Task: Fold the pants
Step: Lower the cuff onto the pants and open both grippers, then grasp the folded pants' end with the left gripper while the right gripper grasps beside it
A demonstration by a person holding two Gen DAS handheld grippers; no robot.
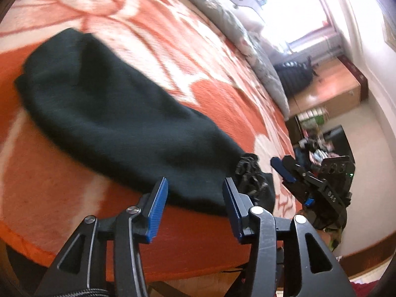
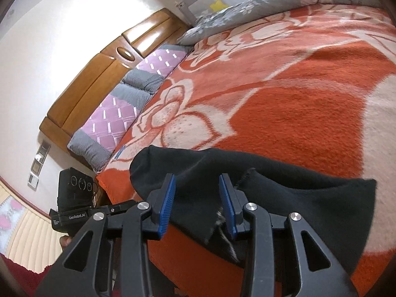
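Black pants (image 1: 106, 113) lie in a long folded strip on the orange and white flowered blanket (image 1: 217, 94), near the bed's front edge. My left gripper (image 1: 195, 208) is open and empty, its blue pads just short of the strip's near edge. My right gripper (image 2: 196, 203) is open and empty over the pants (image 2: 284, 195), at a bunched end with a raw seam. The right gripper also shows in the left wrist view (image 1: 284, 170), beside the crumpled end of the pants. The left gripper's body shows in the right wrist view (image 2: 74, 198).
A grey flowered quilt (image 1: 250, 47) lies along the far side of the bed. A purple and grey cushion (image 2: 123, 106) rests against the wooden headboard (image 2: 104, 74). A wooden desk (image 1: 329, 91) and cluttered shelves stand beyond the bed's end.
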